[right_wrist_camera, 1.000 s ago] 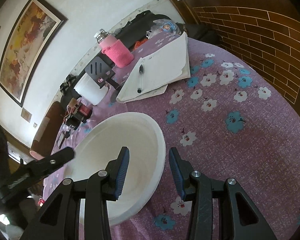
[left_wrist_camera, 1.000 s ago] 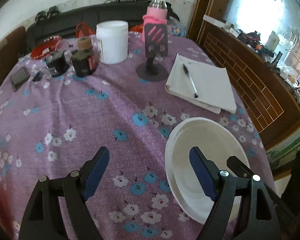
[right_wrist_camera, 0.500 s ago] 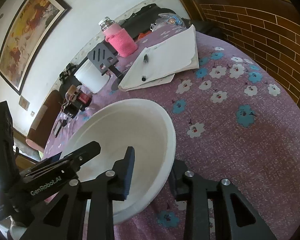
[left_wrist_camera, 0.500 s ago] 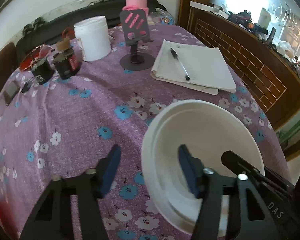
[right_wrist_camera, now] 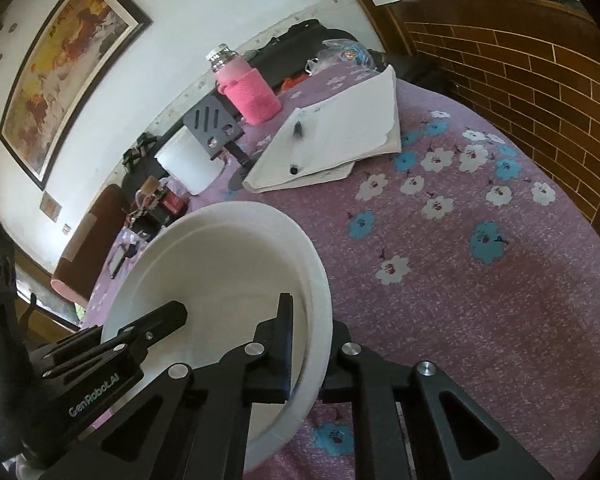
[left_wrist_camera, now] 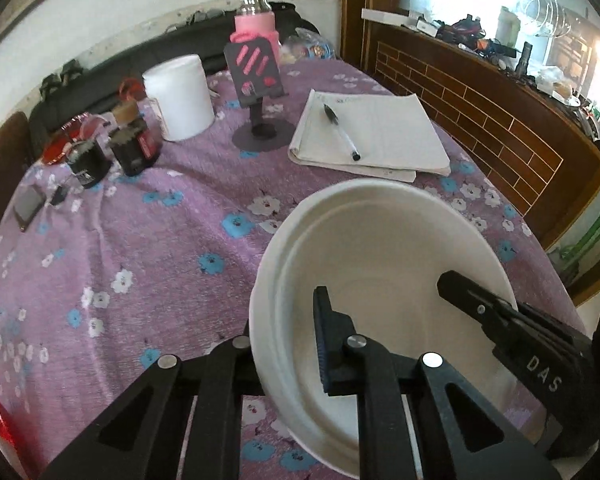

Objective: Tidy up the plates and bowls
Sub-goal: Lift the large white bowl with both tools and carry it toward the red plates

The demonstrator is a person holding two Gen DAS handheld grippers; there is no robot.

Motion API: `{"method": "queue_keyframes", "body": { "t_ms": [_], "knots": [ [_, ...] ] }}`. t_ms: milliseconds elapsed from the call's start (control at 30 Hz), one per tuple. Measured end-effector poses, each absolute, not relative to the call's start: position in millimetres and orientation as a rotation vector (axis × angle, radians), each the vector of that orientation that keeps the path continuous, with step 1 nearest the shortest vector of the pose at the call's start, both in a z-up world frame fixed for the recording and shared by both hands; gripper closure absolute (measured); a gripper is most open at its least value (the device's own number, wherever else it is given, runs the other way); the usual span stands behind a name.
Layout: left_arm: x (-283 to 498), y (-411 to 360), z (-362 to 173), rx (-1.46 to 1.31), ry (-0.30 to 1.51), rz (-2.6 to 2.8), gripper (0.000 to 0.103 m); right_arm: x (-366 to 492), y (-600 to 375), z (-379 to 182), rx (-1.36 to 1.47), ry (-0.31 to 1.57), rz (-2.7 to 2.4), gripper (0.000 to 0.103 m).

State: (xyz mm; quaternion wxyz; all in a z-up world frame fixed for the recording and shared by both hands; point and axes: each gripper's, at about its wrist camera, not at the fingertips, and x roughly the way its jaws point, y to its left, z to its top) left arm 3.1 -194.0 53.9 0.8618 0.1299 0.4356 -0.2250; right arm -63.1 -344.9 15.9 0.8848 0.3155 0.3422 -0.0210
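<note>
A wide, shallow white bowl (left_wrist_camera: 380,264) sits toward the lower right of the left wrist view, on a round bench draped in a purple cloth printed with white and blue flowers (left_wrist_camera: 132,240). The left hand-held gripper (left_wrist_camera: 288,344) comes up from the bottom edge and straddles the bowl's near-left rim: one black finger (left_wrist_camera: 328,344) lies inside the bowl against the wall, the other is outside and mostly hidden behind the rim, so the jaws, which have just been closing, now pinch that rim between them. At the right of that same view a second black tool reaches into the bowl from the far side. In the right wrist view the bowl (right_wrist_camera: 220,272) fills the lower left, and the right hand-held gripper (right_wrist_camera: 310,344) has it by the rim on the right side, one finger (right_wrist_camera: 280,344) inside, the other just outside the wall; its jaws too have just been closing and now clamp the rim. The bowl is thus gripped on two opposite sides. Whether its base touches the cloth I cannot tell. Beyond it, toward the upper middle of the left wrist view, lie a white paper pad with a pen on it (left_wrist_camera: 368,136), a black stand (left_wrist_camera: 260,112), a white tub (left_wrist_camera: 180,96) and a bottle in a pink sleeve (left_wrist_camera: 256,24).
</note>
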Motion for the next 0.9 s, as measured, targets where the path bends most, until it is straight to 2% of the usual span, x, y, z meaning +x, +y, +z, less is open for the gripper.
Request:
{"method": "queue_keyframes", "body": {
  "t_ms": [533, 900],
  "knots": [
    [-30, -114, 75, 0.239, 0.862, -0.376, 0.090, -71, -268, 41, 0.519, 0.687, 0.123, 0.094],
    [-72, -55, 111, 0.165, 0.781, -0.349, 0.089, -95, -220, 67, 0.508, 0.680, 0.185, 0.094]
  ]
}}
